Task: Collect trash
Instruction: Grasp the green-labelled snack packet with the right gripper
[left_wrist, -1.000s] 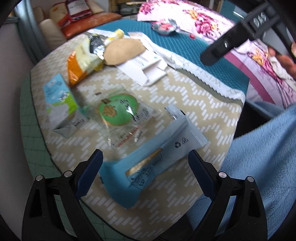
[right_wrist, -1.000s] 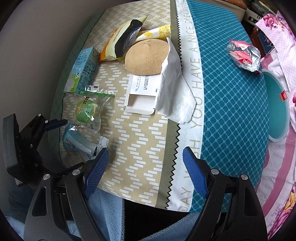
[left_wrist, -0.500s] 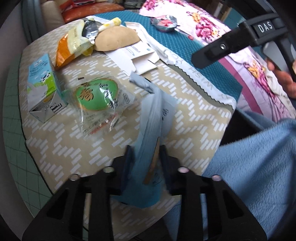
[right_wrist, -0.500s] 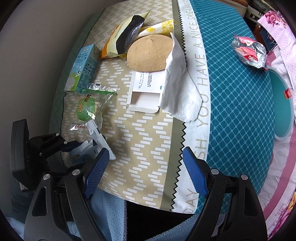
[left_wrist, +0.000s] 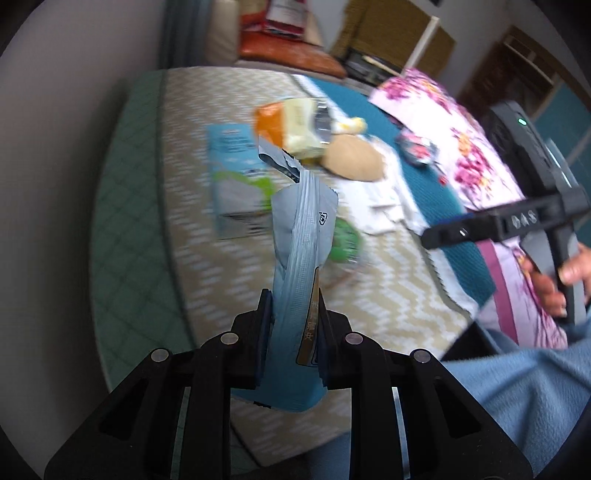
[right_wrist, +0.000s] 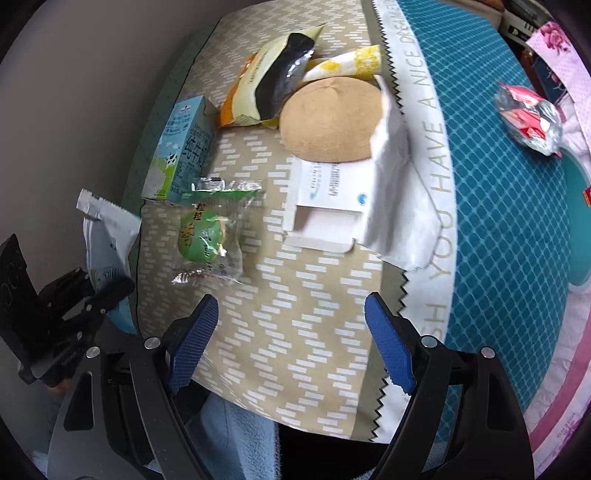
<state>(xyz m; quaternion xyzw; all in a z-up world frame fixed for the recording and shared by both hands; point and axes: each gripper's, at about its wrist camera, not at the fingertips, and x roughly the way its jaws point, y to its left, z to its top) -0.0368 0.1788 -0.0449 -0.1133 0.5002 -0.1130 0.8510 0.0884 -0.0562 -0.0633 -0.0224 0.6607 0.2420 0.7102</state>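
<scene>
My left gripper (left_wrist: 291, 314) is shut on a light blue snack wrapper (left_wrist: 301, 258), which stands up between the pads, lifted off the table. The right wrist view shows the same wrapper (right_wrist: 107, 236) past the table's left edge, with the left gripper (right_wrist: 92, 295) below it. My right gripper (right_wrist: 291, 332) hangs open over the beige zigzag cloth (right_wrist: 295, 332) near the front edge, nothing between its fingers. On the cloth lie a green cake in clear wrap (right_wrist: 207, 232), a milk carton (right_wrist: 181, 155), an orange-yellow chip bag (right_wrist: 266, 88) and a white box (right_wrist: 325, 199).
A brown round pad (right_wrist: 328, 122) and a white paper napkin (right_wrist: 395, 192) lie mid-table. A red-and-silver wrapper (right_wrist: 532, 118) rests on the teal cloth at the far right. A person's hand (left_wrist: 554, 280) holds the right gripper's handle; a blue fleece sleeve (left_wrist: 517, 398) lies below.
My left gripper closed on the blue wrapper, lifted it off the table and rolled. The right gripper drifted slightly over the cloth and stayed open.
</scene>
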